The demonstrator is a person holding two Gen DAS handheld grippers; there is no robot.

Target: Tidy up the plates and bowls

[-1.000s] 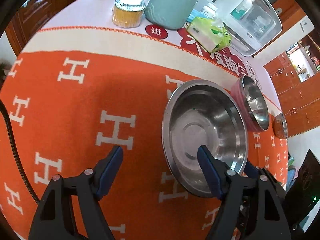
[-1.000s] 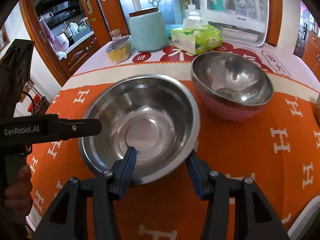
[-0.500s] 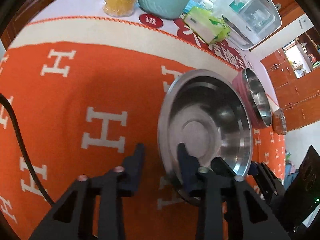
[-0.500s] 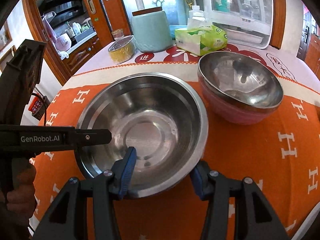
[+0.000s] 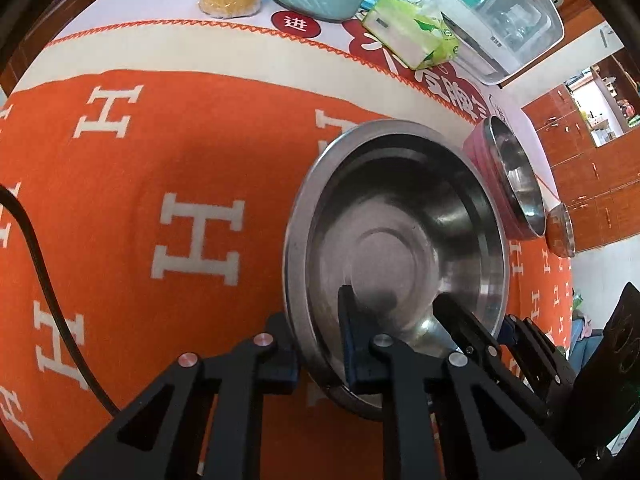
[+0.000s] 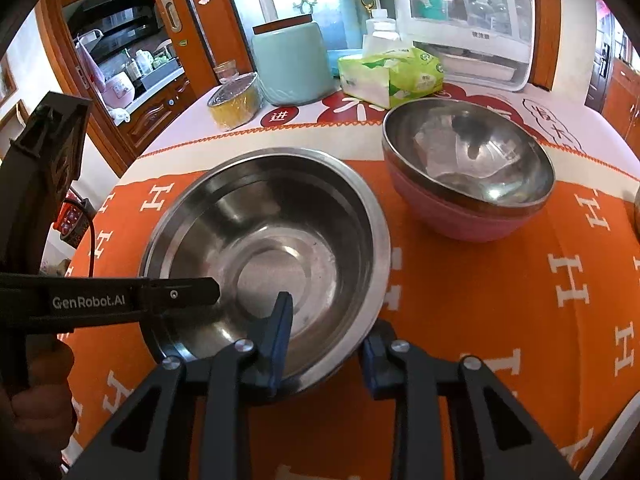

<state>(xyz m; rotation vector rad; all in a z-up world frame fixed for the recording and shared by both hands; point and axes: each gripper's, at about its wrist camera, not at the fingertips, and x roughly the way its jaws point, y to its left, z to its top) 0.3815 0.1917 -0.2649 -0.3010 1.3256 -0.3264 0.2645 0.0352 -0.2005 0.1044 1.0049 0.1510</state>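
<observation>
Left gripper (image 5: 316,344) clamped on the steel basin's (image 6: 272,248) rim, right gripper (image 6: 326,344) closing astride its near rim on the orange cloth (image 6: 500,300); pink-sided bowl (image 6: 472,184), tissue pack (image 6: 392,76) behind.

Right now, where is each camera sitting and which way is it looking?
Left wrist: rides the left gripper, looking down at the big steel bowl, rim clamped; its own fingers show.
Right wrist: rides the right gripper, jaws closing astride that bowl's near rim; the person's hand shows.
Shared: bowl, pink bowl, tissue pack.
</observation>
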